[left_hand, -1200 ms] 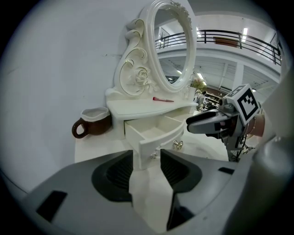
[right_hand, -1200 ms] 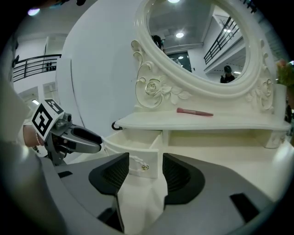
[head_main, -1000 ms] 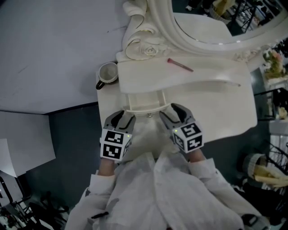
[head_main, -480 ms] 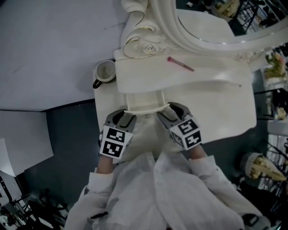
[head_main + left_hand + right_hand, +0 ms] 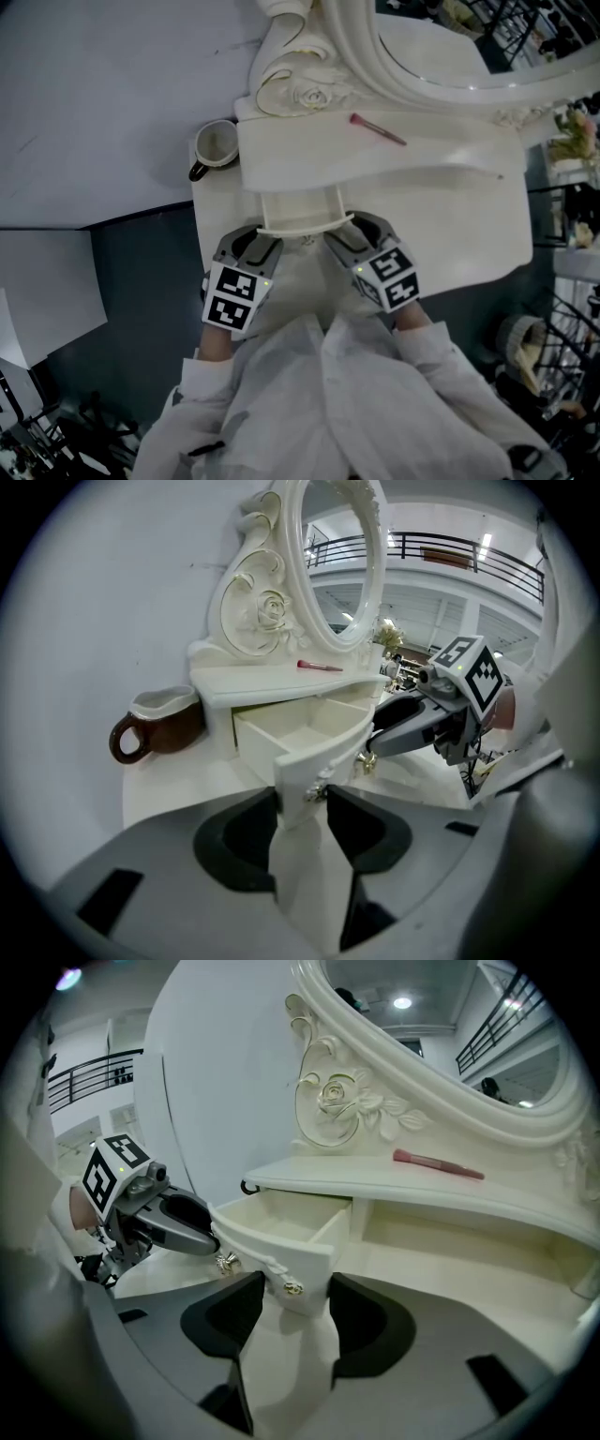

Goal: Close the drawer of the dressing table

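The white dressing table [image 5: 450, 225] has its small drawer [image 5: 298, 208] pulled out, and the drawer is empty inside. My left gripper [image 5: 249, 246] is at the left end of the curved drawer front [image 5: 314, 757]. Its jaws are open, one on each side of that end. My right gripper [image 5: 351, 234] is at the right end of the drawer front [image 5: 281, 1260], also open, with a small metal knob [image 5: 293, 1287] between its fingers. In each gripper view the other gripper shows past the drawer front: the right gripper [image 5: 412, 726] and the left gripper [image 5: 173, 1221].
A brown mug [image 5: 214, 145] stands on the table's left part beside the drawer. A pink brush [image 5: 377, 130] lies on the upper shelf under the carved oval mirror [image 5: 441, 66]. A white wall is at the left, with dark floor below.
Both grippers stay at the drawer front. The scene has shifted slightly left in the head view. The drawer's opening looks about the same.
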Tool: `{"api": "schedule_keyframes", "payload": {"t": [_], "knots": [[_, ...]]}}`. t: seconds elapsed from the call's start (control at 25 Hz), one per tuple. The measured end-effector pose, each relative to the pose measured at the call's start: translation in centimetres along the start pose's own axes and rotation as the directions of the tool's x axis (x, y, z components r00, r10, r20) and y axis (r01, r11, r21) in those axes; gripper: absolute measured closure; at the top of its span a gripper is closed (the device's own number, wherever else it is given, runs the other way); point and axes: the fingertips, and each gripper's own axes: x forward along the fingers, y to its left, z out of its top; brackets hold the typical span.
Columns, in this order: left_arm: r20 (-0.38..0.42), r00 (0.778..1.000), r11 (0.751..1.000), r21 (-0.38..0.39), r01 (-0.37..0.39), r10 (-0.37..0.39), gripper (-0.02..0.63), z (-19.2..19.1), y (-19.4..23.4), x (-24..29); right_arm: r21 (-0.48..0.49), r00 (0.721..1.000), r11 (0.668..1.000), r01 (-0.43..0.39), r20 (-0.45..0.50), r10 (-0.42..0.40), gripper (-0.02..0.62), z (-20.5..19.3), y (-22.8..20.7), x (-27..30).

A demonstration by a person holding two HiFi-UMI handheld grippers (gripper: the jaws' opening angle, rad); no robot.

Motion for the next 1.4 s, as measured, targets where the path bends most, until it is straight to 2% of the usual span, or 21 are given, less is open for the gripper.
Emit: {"api": "schedule_keyframes", "payload": {"t": [0.28,0.92,1.4], "knots": [[0.005,1.0,0.999,0.034,-0.028,0.028,0.44,0.2,0.0,-0.1,-0.051,0.999,0.998,0.03,0.018,-0.029,0.388,-0.2,-0.5,-0.1],[0.015,0.997,0.996,0.062,-0.071,0.07,0.44,0.4,-0.1,-0.4,-0.099,0.997,0.994,0.055,0.052,-0.05,0.399,1.1,0.2,-0.9],[0.036,0.996,0.993,0.091,-0.08,0.077,0.44,1.1,0.0,-0.8,-0.139,0.994,0.987,0.078,0.084,-0.067,0.403,1.8,0.1,-1.2]]}}
